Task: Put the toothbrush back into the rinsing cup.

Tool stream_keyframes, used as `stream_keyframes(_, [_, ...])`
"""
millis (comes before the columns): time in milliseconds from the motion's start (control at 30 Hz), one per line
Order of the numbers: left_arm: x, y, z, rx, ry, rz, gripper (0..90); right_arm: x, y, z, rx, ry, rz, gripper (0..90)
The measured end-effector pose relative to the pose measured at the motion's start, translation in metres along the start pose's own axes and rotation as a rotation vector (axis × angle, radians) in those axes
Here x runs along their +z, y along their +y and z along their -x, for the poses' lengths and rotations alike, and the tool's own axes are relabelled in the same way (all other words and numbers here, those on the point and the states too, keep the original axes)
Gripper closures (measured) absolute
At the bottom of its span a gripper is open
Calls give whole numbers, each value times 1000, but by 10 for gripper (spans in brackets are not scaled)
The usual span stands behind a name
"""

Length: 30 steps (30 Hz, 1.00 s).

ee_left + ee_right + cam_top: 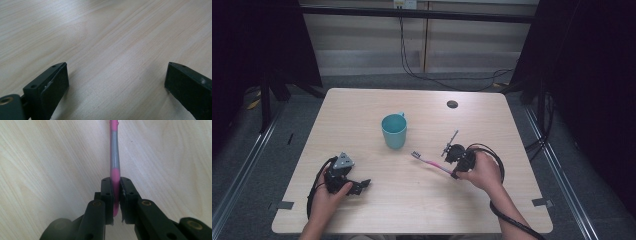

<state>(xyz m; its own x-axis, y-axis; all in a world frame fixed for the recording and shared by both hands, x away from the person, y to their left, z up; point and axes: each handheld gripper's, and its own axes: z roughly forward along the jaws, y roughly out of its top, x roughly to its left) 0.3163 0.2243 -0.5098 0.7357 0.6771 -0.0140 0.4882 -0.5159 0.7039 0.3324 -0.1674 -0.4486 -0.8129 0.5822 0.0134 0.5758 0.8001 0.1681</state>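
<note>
1. My right gripper (455, 172) sits at the right side of the wooden surface (422, 200), with the person's hand wrapped over its body so that most of the housing is covered in the high view.
2. Its fingers (107, 192) are clenched on the handle end of a pink and grey toothbrush (114, 167); in the right gripper view the pads press on it from both sides.
3. In the high view the toothbrush (432, 163) runs from the gripper toward the upper left, its bristle head just short of the teal cup (394, 131) and apart from it. I cannot tell whether the head rests on the wood or hangs just above it.
4. The right gripper view cuts the toothbrush off at the top edge, so the bristle end is out of that picture, and the bottom tip of the handle is lost between the fingers.
5. My left gripper (362, 184) rests near the lower left of the surface, well apart from the toothbrush and the cup. Its fingers (53, 82) are released and spread wide over bare wood, with nothing between them.
6. The left gripper view crops both fingers at the bottom and the right one at the frame's edge.
7. The inside of the cup is too small to read, and its handle peeks out at the far side.
8. A small dark round hole (452, 104) lies near the far right edge of the surface.
</note>
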Motion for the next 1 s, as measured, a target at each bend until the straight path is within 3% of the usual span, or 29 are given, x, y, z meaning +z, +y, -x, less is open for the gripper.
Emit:
stream_keyframes(100, [0,0,0,0,1,2,49,-4,-5,0,11,7,27,822])
stream_keyframes(200, [0,0,0,-1,0,2,49,-10,-11,0,34,10,87,822])
stream_keyframes(667, [3,2,-1,14,-12,-11,16,-22,-22,2,107,36,232,822])
stream_keyframes(1000, [4,13,1,19,-17,-70,45,-29,-23,-1,107,32,281,822])
